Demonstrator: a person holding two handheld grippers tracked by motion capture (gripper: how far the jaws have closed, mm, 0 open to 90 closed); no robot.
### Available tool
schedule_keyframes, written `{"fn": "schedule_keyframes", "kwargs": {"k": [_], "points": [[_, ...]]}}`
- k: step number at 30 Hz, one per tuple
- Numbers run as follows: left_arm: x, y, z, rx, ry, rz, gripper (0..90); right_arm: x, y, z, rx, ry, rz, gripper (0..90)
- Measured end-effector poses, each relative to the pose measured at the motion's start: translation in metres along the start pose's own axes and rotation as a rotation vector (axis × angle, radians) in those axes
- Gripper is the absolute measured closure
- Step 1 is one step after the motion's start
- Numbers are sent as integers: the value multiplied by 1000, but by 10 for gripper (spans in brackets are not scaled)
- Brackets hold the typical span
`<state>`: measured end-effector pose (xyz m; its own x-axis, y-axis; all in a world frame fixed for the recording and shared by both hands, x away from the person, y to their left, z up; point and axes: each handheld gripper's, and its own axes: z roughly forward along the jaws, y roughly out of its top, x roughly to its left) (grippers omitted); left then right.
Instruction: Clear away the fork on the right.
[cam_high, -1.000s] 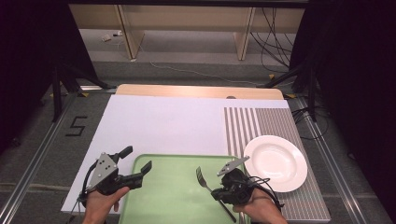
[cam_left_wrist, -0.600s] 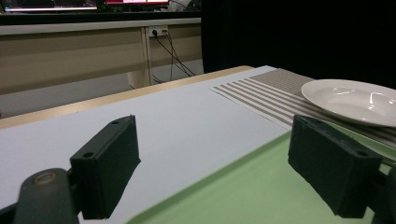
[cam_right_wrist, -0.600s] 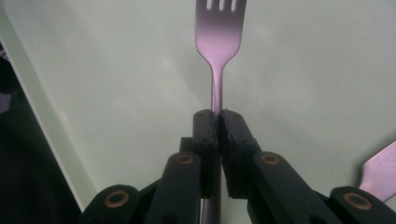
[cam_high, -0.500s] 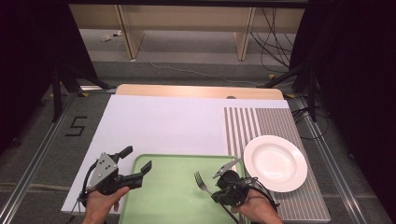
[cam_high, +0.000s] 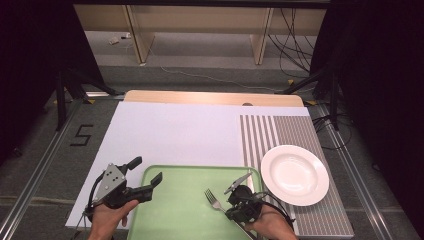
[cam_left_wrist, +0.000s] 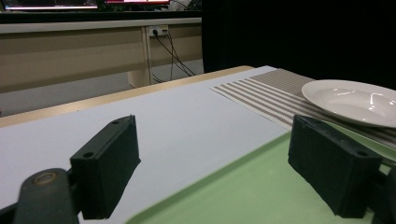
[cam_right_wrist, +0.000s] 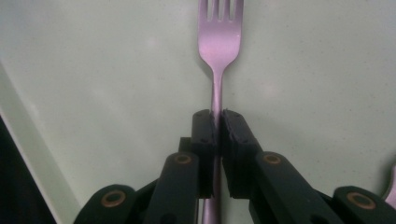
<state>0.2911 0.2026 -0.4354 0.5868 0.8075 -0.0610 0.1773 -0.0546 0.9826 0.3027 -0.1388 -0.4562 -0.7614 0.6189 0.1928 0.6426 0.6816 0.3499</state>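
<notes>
A slim metal fork (cam_right_wrist: 219, 42) with smooth, shiny tines lies over a matte pale-green tray (cam_high: 175, 200) at the near edge; the right gripper (cam_right_wrist: 217, 122) clamps its thin handle between ridged black pads. The left gripper (cam_left_wrist: 215, 168) stands wide, blocky jaws holding nothing, over the tray's left rim; a round glossy white plate (cam_high: 295, 174) rests on a striped mat (cam_high: 272, 132) to the right.

Even overhead light, dark surround; glare on plate (cam_left_wrist: 355, 100); near claw pads blurred.

The fork (cam_right_wrist: 219, 42) is a plain metal one with a slim handle — pinched at the neck between two black pads. It sits low over the green tray (cam_high: 175, 210), tines (cam_high: 210, 195) pointing away from the person — toward the tray's middle.
</notes>
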Motion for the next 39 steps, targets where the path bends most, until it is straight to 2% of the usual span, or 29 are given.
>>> {"fn": "schedule_keyframes", "kwargs": {"k": [2, 5, 8, 12, 16, 17, 19, 22, 27, 28, 33, 39], "points": [[0, 0, 0, 0, 0, 0, 161, 0, 0, 1, -2, 0, 0, 804], [0, 0, 0, 0, -1, 2, 160, -1, 0, -2, -11, 14, -4, 683], [0, 0, 0, -3, 0, 0, 160, -1, 1, -8, -78, 28, -17, 616], [0, 0, 0, -3, 0, 0, 160, 3, 3, -12, -168, 38, -60, 598], [0, 0, 0, -1, 0, 2, 160, 11, 5, -10, -224, 17, -114, 680], [0, 1, -1, -1, 1, 2, 160, 14, 4, -9, -218, 6, -113, 693], [0, 0, -1, -2, 0, 2, 160, 17, 5, -5, -216, -10, -148, 725], [0, 0, 0, -2, 1, 0, 160, 19, 6, -2, -212, -36, -153, 810], [0, 0, 0, 0, 1, 3, 160, 21, 7, 4, -194, -51, -188, 900], [0, 0, 0, 0, 1, 2, 160, 23, 7, 5, -187, -57, -182, 900], [0, 0, -1, -3, 3, 0, 160, 27, 9, 12, -149, -65, -219, 900], [-1, 0, -1, 0, 1, 3, 160, 26, 8, 16, -118, -107, -235, 900]]}}
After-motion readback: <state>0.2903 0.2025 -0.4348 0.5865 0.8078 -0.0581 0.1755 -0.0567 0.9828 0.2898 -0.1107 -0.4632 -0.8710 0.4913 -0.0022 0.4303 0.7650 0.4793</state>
